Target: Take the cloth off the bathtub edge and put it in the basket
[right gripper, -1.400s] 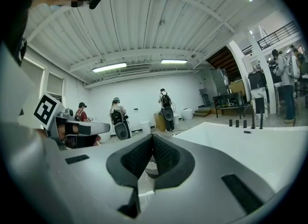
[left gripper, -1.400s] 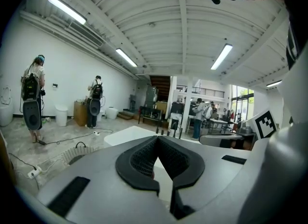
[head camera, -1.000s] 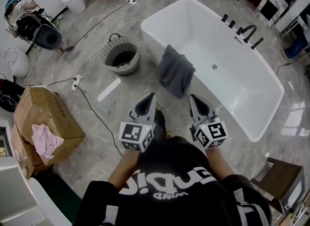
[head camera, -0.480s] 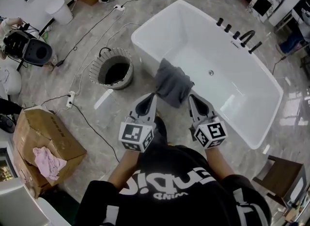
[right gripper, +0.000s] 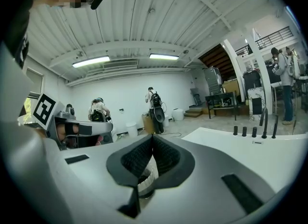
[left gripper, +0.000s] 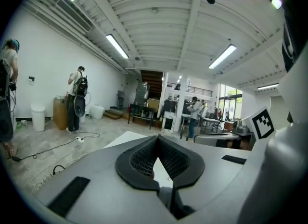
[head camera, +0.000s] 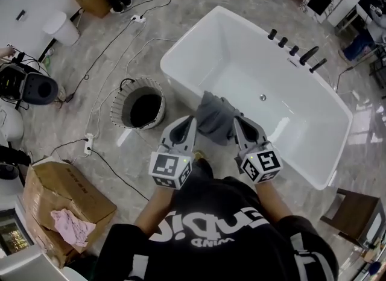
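The dark grey cloth hangs over the near rim of the white bathtub in the head view. Left of the tub, the round woven basket stands on the floor with a dark inside. My left gripper points at the cloth's left side and my right gripper at its right side, so the cloth lies between the two tips. Both are shut and hold nothing. In the left gripper view the jaws meet at their tips, as do those in the right gripper view. The cloth shows in neither gripper view.
Black taps line the tub's far rim. Cables and a power strip cross the floor near the basket. A cardboard box with a pink rag stands at lower left, a wooden stool at lower right. People stand far off.
The person has stepped toward the tub. The cloth, which lay ahead of the gripper tips, now sits between them. Both grippers stay shut.
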